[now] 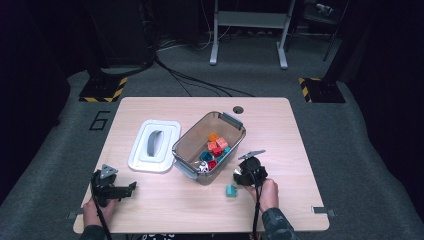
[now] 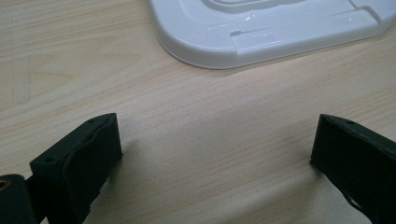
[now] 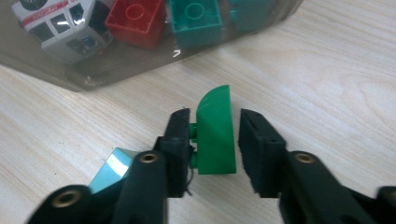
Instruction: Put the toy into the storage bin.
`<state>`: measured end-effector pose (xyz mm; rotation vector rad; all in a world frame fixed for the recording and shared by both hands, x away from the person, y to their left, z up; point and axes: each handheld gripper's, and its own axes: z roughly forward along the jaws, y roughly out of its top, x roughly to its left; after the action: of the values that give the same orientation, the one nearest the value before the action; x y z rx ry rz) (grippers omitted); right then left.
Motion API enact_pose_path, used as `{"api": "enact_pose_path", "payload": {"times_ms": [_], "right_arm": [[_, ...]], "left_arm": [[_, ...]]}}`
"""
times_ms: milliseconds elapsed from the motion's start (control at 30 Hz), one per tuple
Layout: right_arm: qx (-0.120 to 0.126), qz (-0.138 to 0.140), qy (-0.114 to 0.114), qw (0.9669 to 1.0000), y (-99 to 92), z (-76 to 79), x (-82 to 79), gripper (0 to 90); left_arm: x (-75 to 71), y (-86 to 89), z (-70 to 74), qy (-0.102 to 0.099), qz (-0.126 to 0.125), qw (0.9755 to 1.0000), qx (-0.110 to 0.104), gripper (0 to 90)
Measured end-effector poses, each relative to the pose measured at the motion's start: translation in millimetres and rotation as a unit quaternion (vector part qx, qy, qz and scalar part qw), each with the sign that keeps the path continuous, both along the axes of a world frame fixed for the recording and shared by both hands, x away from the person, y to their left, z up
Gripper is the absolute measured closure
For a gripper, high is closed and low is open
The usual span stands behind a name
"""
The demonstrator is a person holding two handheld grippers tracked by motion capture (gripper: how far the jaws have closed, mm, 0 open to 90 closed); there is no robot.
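Green brick (image 3: 215,133): standing on edge on the table (image 3: 327,79), just in front of the bin (image 3: 60,77), between the right gripper's (image 3: 212,140) jaws; curved face toward the right jaw, studs toward the left.
Right gripper: jaws closing in on the brick but not clamping; a thin gap is showing on the right side, and the left jaw is at most touching the studs. Reading it as not yet gripping.
Left gripper (image 2: 215,144): jaws spread wide over bare table, holding nothing, resting near the white lid (image 2: 280,32).
Risk, slip: curved face is offering the right pad little flat area, so the brick is likely to be squirting out or rotating as the jaws are squeezing.
Risk, tip: brick is balancing on a narrow edge; one pad arriving first is likely to be knocking it flat.
Risk, bin wall: bin is lying close ahead; a lift carried straight forward is risking a knock against the wall and a dropped brick.
Risk, second piece: a pale teal piece (image 3: 109,170) is sitting just beside the left jaw and may be getting nudged.
Hidden: brick's lower end is lying behind the jaws; contact on the stud side is hard to judge.
Hard to make out: in the high view the right gripper (image 1: 248,172) is covering the brick; bin contents are reading as small coloured blocks and a toy vehicle (image 3: 60,28), cut off at the frame edge.
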<state>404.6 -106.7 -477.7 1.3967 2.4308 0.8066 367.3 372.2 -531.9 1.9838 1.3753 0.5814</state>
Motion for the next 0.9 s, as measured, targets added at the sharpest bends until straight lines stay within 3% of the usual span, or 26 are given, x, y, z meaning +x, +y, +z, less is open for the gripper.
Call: {"api": "enact_pose_path", "payload": {"times_ms": [233,267,467,900], "right_arm": [[0.005,-0.003,0.02,0.9998,3.8,-4.5,1.4,35.4],[-0.001,-0.007,0.02,0.9998,4.8,-5.5,1.3,36.5],[-0.018,0.0,0.022,0.9996,7.3,-9.1,1.8,65.9],[-0.016,-0.009,0.009,0.9998,-1.5,4.2,2.4,67.0]], "left_arm": [[0.0,-0.1,-0.3,-0.002,0.001,1.0,0.0,1.6],[0.0,0.0,0.0,0.0,0.0,1.0,0.0,1.6],[0.0,0.0,0.0,0.0,0.0,1.0,0.0,1.6],[0.0,0.0,0.0,0.0,0.0,1.0,0.0,1.6]]}}
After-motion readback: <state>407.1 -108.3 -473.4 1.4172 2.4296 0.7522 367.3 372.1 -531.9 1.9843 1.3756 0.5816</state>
